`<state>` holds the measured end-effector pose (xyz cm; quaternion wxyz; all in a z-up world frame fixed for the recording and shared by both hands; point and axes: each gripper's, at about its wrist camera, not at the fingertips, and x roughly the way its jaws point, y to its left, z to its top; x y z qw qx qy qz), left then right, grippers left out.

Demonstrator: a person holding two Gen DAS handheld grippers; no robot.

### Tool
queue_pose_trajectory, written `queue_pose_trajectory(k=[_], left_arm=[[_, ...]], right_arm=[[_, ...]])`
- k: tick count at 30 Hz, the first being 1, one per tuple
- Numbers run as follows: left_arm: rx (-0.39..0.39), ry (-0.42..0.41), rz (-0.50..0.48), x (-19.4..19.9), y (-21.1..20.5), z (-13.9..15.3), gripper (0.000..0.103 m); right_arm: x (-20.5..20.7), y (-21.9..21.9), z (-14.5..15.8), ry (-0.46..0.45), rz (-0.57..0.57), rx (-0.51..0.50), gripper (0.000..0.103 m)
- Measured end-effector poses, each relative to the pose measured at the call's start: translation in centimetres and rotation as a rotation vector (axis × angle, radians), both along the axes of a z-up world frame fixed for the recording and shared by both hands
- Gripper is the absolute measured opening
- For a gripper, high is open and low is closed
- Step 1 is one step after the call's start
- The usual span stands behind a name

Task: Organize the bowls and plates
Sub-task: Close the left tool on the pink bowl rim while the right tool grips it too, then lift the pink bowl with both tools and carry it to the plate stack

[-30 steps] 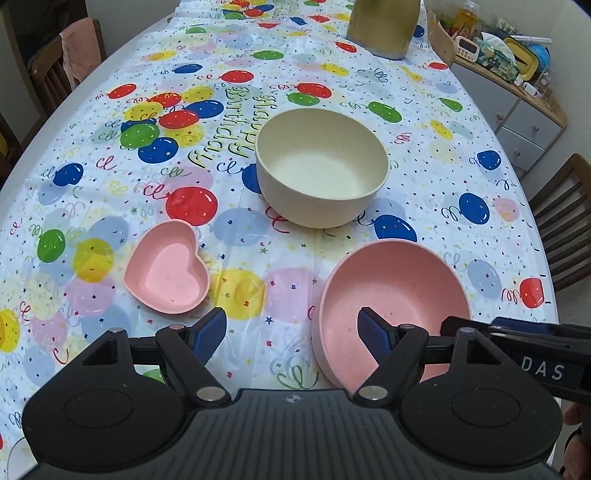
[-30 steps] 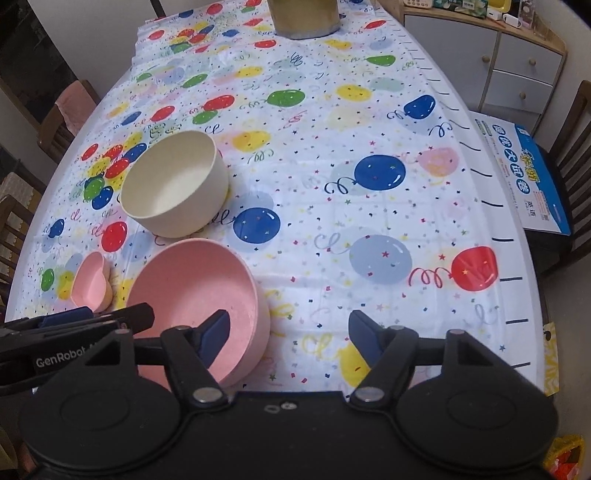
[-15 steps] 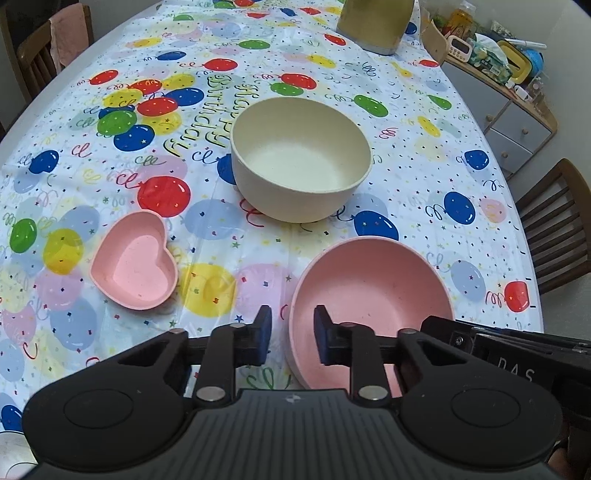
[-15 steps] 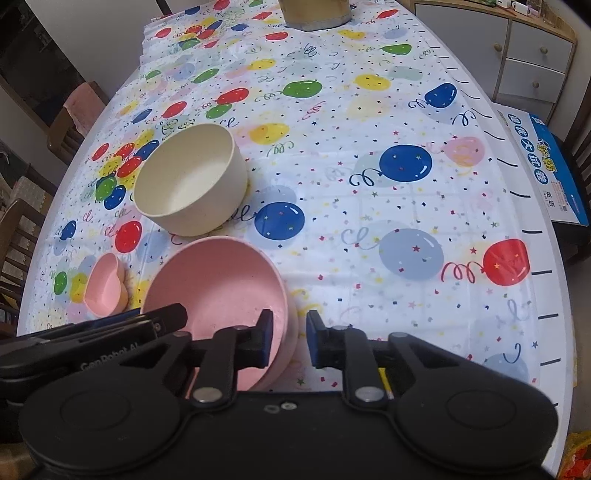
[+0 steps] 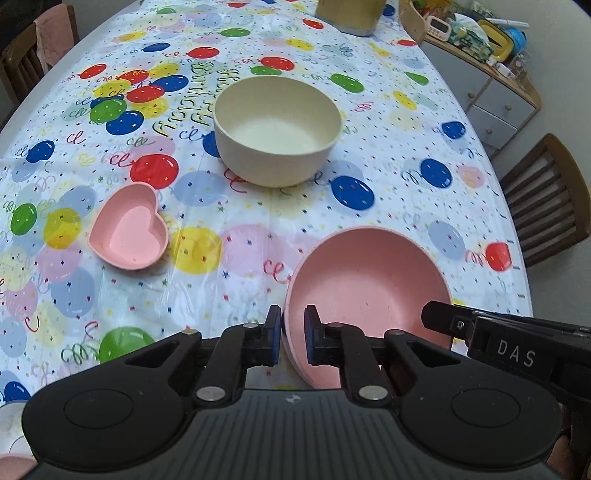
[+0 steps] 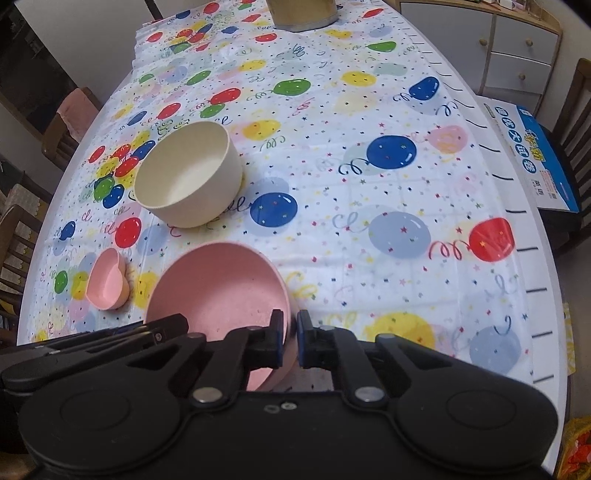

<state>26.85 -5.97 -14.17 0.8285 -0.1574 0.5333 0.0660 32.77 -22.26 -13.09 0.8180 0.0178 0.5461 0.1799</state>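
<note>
A large pink bowl [image 5: 369, 284] sits at the near edge of the table; it also shows in the right wrist view [image 6: 218, 291]. My left gripper [image 5: 292, 338] is shut on its left rim. My right gripper [image 6: 291, 338] is shut on its right rim. A cream bowl [image 5: 277, 129] stands upright behind it, also seen in the right wrist view [image 6: 188, 181]. A small pink heart-shaped dish [image 5: 127, 232] lies to the left, and shows in the right wrist view [image 6: 107, 284].
The table wears a balloon-print cloth [image 5: 388, 177]. A gold container [image 5: 347, 14] stands at the far end. Wooden chairs [image 5: 546, 195] and a drawer cabinet [image 6: 517, 48] flank the right side. A blue and white box [image 6: 535, 151] lies on a chair.
Both grippers went from wide open to shut, closing on opposite rims of the pink bowl. The bowl now looks slightly raised and nearer to the cameras.
</note>
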Motion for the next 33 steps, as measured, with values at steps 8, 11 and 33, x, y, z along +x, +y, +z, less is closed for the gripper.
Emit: queue_pose_trajectory(k=[8,11,33], left_arm=[[-0.016,0.011,-0.063,-3.7,-2.2,1.7,0.012],[-0.022,0.012,-0.083,-5.2,-2.8,2.3,0.012],[-0.035,0.048,-0.23,-13.9,-7.6,2.4,0.012]], right_arm=[[-3.4,-2.4,1.6,0.0,-0.035,0.001,0.005],[-5.0,-3.4,2.1,0.006,-0.057,0.005,0.005],[-16.2,-8.8,2.7,0.027,-0.186,0.022,0.005]])
